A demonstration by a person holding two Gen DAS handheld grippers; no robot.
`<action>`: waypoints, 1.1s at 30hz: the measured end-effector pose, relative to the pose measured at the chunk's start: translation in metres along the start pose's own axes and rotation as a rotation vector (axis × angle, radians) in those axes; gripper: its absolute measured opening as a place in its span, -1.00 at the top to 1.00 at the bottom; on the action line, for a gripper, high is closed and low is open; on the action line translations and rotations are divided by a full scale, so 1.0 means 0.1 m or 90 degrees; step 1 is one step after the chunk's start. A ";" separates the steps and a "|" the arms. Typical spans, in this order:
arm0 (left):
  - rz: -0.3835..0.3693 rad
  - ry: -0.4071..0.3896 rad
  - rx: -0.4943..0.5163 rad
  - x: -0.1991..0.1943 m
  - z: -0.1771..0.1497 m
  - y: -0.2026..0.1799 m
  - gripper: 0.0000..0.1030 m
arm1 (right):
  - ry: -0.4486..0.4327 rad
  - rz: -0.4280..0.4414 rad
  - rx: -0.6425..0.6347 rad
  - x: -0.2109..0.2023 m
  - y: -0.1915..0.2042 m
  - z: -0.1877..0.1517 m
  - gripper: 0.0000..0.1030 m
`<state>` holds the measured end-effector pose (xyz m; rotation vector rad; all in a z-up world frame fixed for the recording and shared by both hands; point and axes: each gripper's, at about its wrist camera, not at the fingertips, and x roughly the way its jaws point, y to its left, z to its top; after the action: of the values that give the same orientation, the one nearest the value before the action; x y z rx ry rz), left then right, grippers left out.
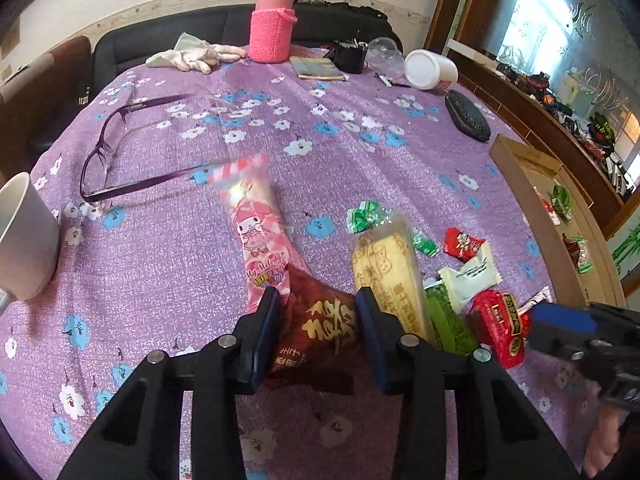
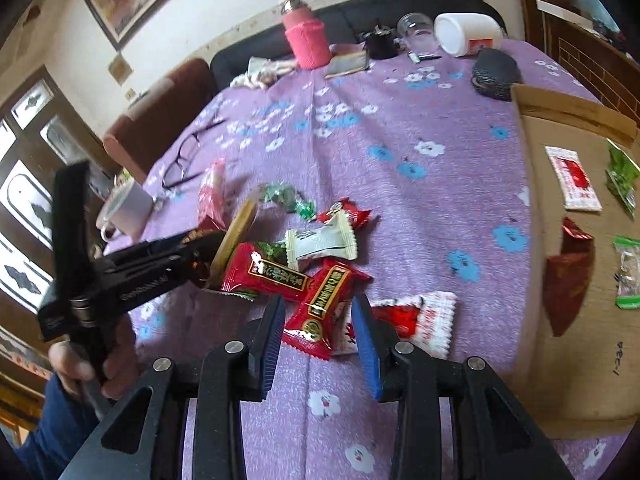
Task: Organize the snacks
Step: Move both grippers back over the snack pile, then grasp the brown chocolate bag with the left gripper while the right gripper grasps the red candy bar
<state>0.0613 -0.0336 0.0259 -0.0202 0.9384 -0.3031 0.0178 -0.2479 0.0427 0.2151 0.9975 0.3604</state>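
Observation:
In the left wrist view my left gripper (image 1: 318, 294) is shut on a dark brown snack packet (image 1: 324, 320) with gold letters. A pink cartoon packet (image 1: 260, 240) lies at its left and a yellow biscuit packet (image 1: 384, 264) at its right. Green, white and red sweets lie beyond. In the right wrist view my right gripper (image 2: 318, 300) hovers open just over a red packet (image 2: 324, 304) at the near edge of the pile; its pads do not press on it. A red-and-white packet (image 2: 424, 320) lies just to the right. The cardboard box (image 2: 560, 120) at the right holds several snacks.
On the purple flowered cloth (image 1: 200, 260) are a white mug (image 1: 24, 240), purple glasses (image 1: 108, 152), white gloves (image 1: 192, 56), a pink flask (image 1: 270, 28), a small book (image 1: 320, 68), a tipped white jar (image 1: 430, 68) and a black case (image 1: 468, 118). A hand (image 2: 100, 364) holds the left gripper.

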 end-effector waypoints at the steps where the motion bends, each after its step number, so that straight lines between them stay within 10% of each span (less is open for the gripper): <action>1: -0.001 -0.008 -0.002 -0.04 0.00 0.01 0.29 | 0.005 -0.020 -0.009 0.04 0.03 0.01 0.28; 6: -0.016 -0.045 -0.014 -0.22 0.03 0.05 0.46 | 0.023 -0.098 -0.066 0.21 0.16 0.02 0.45; 8: -0.021 -0.044 -0.015 -0.23 0.04 0.05 0.85 | 0.021 -0.124 -0.088 0.26 0.20 0.00 0.53; 16: -0.028 -0.003 -0.014 -0.14 0.04 0.09 0.84 | -0.038 -0.089 -0.060 0.15 0.03 0.03 0.62; 28: -0.053 0.072 -0.047 -0.12 0.00 0.28 -0.10 | -0.151 0.014 0.008 -0.20 -0.17 0.12 0.62; 33: -0.031 0.097 -0.036 -0.05 -0.04 0.24 -0.15 | -0.156 0.025 -0.001 -0.23 -0.12 0.10 0.62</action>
<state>0.0613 -0.0088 0.0238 -0.0725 1.0995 -0.3269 0.0176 -0.2683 0.0616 0.2702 0.7515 0.3607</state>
